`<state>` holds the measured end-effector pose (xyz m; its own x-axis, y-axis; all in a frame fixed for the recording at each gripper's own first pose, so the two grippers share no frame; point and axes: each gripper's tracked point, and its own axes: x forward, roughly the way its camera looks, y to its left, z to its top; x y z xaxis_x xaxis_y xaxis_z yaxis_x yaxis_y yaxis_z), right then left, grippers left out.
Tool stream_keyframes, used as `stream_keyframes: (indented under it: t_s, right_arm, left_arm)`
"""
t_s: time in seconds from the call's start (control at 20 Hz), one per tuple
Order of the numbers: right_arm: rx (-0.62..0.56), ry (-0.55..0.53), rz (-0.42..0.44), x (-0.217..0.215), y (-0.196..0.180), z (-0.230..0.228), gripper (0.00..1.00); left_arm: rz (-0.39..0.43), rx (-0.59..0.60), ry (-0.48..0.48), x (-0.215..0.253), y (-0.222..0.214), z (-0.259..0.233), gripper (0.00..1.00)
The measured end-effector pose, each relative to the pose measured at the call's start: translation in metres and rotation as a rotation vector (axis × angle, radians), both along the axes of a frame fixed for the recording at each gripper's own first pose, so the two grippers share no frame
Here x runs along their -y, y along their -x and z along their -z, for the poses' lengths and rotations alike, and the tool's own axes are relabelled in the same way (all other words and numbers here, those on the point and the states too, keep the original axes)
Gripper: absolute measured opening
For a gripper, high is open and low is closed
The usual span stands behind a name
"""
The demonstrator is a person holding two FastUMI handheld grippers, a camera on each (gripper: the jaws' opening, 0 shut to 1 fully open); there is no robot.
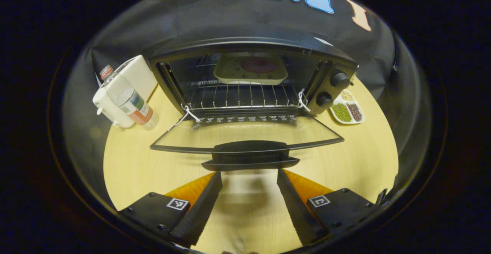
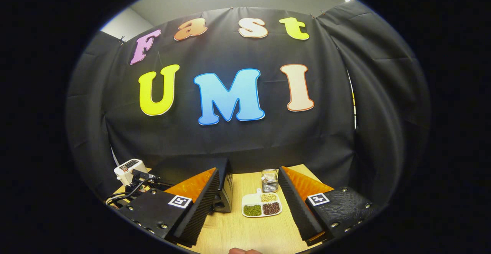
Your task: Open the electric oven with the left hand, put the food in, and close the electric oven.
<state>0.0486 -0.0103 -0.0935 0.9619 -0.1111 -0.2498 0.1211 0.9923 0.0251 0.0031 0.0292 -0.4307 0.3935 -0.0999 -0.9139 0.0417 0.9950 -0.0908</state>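
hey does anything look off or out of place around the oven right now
One oddity: white string is tied at both front corners of the oven rack, a loose end trailing onto the table. The door hangs open, tray inside. Nothing spilled.

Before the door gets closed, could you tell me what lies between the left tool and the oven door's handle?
In the left gripper view, only bare wooden table separates the open left tool from the handle of the lowered oven door.

Oven [image 1: 253, 73] door [image 1: 245, 137] down flat, mouth unobstructed; tray [image 1: 251, 69] sits at the back of the rack. Bottle [image 1: 128, 98] flanks the left side, 3-part dish [image 1: 347, 110] the right. Bare table [image 1: 245, 200] before the door handle [image 1: 249, 158].
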Motion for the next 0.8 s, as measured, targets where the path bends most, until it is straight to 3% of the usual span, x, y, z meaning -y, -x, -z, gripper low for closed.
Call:
stream_keyframes:
  t_s: [0.8]
  right_arm:
    - [-0.002,0.021,-0.02,-0.004,-0.006,-0.003,0.94]
  left_arm:
    - [-0.025,0.131,0.027,-0.001,-0.029,-0.039,1.0]
